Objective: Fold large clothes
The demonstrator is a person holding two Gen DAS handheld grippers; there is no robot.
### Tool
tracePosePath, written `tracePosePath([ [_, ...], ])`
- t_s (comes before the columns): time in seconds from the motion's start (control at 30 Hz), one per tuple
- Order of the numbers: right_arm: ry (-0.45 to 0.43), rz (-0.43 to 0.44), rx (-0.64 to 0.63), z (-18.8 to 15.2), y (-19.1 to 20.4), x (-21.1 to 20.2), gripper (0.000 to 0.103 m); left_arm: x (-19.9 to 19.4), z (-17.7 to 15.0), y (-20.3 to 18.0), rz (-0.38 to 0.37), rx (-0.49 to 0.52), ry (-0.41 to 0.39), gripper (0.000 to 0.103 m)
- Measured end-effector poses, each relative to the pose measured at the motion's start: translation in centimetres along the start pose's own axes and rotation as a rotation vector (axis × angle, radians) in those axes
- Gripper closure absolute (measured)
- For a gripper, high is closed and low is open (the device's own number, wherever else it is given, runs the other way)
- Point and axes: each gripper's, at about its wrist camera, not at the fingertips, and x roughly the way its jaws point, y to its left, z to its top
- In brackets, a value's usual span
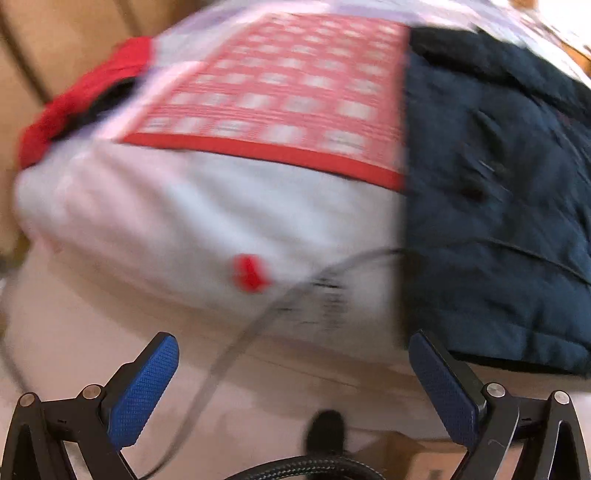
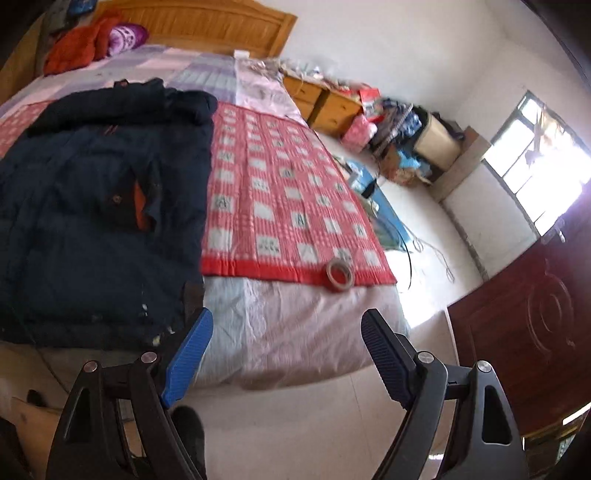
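A dark navy padded jacket (image 2: 92, 206) lies spread flat on the bed, on a red-and-white checked mat (image 2: 280, 192). It also shows at the right of the blurred left wrist view (image 1: 495, 206). My left gripper (image 1: 293, 354) is open and empty, held off the foot of the bed, left of the jacket's hem. My right gripper (image 2: 286, 332) is open and empty, above the floor at the bed's foot, just right of the jacket's lower corner.
A roll of tape (image 2: 340, 275) lies on the mat's near edge. A wooden headboard (image 2: 207, 22), red and purple bedding (image 2: 92, 40), a cluttered nightstand (image 2: 328, 103), a dark red door (image 2: 535, 317) and a window (image 2: 535, 158) surround the bed. A thin cable (image 1: 236, 347) hangs before the left gripper.
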Motion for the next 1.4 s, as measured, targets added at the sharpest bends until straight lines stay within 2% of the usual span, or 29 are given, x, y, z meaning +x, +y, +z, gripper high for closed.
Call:
tracePosePath([
  [0.1,0.040,-0.055,0.048,-0.1,-2.0,0.7,0.017,-2.5,-0.2,6.2,0.118,-0.125,-0.017,0.001],
  [0.2,0.054,-0.103,0.061,0.4,-3.4,1.0,0.017,-6.1,-0.9,12.6,0.292,-0.197,-0.036,0.001],
  [0.27,0.036,-0.123,0.059,1.2,-4.1,1.2,0.017,-9.3,-1.6,17.2,0.439,-0.249,-0.052,0.001],
  [0.3,0.024,-0.128,0.057,1.8,-4.3,1.3,0.017,-10.7,-2.0,19.4,0.487,-0.291,-0.058,0.001],
  [0.4,-0.013,-0.131,0.059,3.1,-4.3,1.1,0.017,-13.9,-3.3,24.6,0.594,-0.402,-0.065,0.001],
  [0.47,-0.027,-0.111,0.055,3.8,-3.6,1.1,0.017,-14.9,-3.9,25.8,0.614,-0.417,-0.078,0.001],
  [0.53,-0.034,-0.085,0.038,4.1,-2.6,0.9,0.017,-14.2,-3.7,24.5,0.588,-0.362,-0.086,0.001],
  [0.6,-0.040,-0.056,0.014,4.0,-1.2,0.8,0.017,-12.0,-3.2,21.7,0.507,-0.285,-0.084,0.001],
  [0.67,-0.022,-0.026,-0.001,3.6,0.2,1.0,0.017,-8.5,-2.6,17.3,0.400,-0.181,-0.064,0.001],
  [0.7,-0.012,-0.009,-0.002,3.4,0.8,1.1,0.017,-6.1,-2.4,14.0,0.313,-0.116,-0.045,0.001],
  [0.77,0.009,0.027,-0.007,2.9,2.1,1.2,0.017,-2.1,-2.7,7.8,0.185,0.009,-0.022,0.001],
  [0.87,0.018,0.058,-0.025,2.3,3.6,1.0,0.017,1.9,-3.6,0.6,0.050,0.152,0.000,0.001],
  [0.9,0.019,0.064,-0.033,2.2,3.8,0.9,0.017,3.0,-4.1,-1.5,0.027,0.195,0.002,0.001],
  [0.97,0.021,0.073,-0.042,1.9,4.1,0.8,0.017,4.7,-4.6,-4.0,-0.012,0.219,0.017,0.001],
  [1.03,0.023,0.072,-0.052,1.7,4.2,0.9,0.017,5.8,-5.0,-5.0,-0.014,0.227,0.014,0.001],
  [1.17,0.049,0.065,-0.049,1.1,4.2,1.3,0.017,6.5,-4.5,-5.9,-0.021,0.236,-0.050,0.001],
  [1.27,0.066,0.070,-0.050,0.8,4.4,1.7,0.017,6.4,-3.6,-6.7,-0.045,0.281,-0.102,0.001],
  [1.4,0.068,0.088,-0.059,0.6,5.3,1.7,0.017,7.5,-3.1,-7.7,-0.047,0.320,-0.101,0.001],
])
